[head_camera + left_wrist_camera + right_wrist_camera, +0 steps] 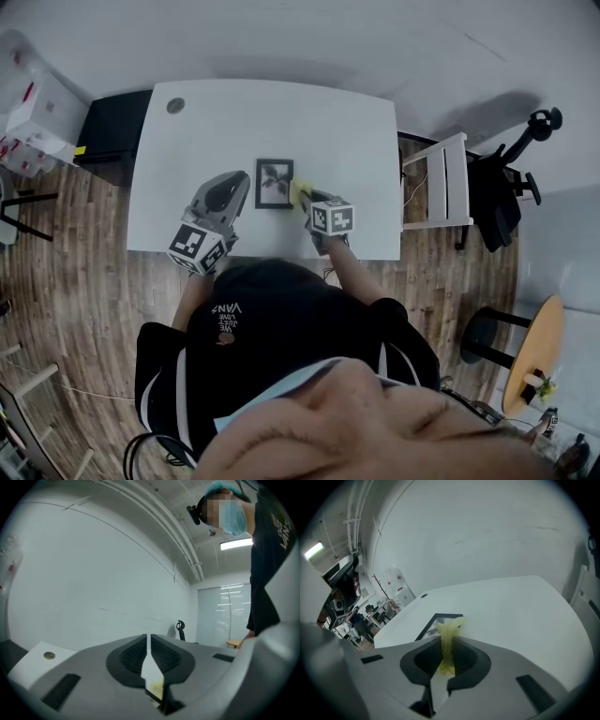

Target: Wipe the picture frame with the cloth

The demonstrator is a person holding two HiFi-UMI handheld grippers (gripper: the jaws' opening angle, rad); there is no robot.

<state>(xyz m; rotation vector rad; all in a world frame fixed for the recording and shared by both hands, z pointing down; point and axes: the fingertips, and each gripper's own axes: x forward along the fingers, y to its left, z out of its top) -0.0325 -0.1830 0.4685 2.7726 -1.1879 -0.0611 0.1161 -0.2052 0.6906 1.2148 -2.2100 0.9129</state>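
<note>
A small black picture frame (274, 183) lies flat on the white table (216, 131), just in front of the person. My right gripper (306, 197) is shut on a yellow cloth (299, 191) at the frame's right edge. In the right gripper view the cloth (448, 637) sticks up bunched between the jaws, with the frame (433, 623) just beyond them. My left gripper (240, 182) rests beside the frame's left edge. Its jaws (149, 638) are shut with nothing in them.
A white chair (442, 184) and a black office chair (508, 187) stand right of the table. A black cabinet (112, 133) stands at its left end. There is a round cable grommet (175, 106) at the table's far left corner. A round wooden table (534, 354) is at the lower right.
</note>
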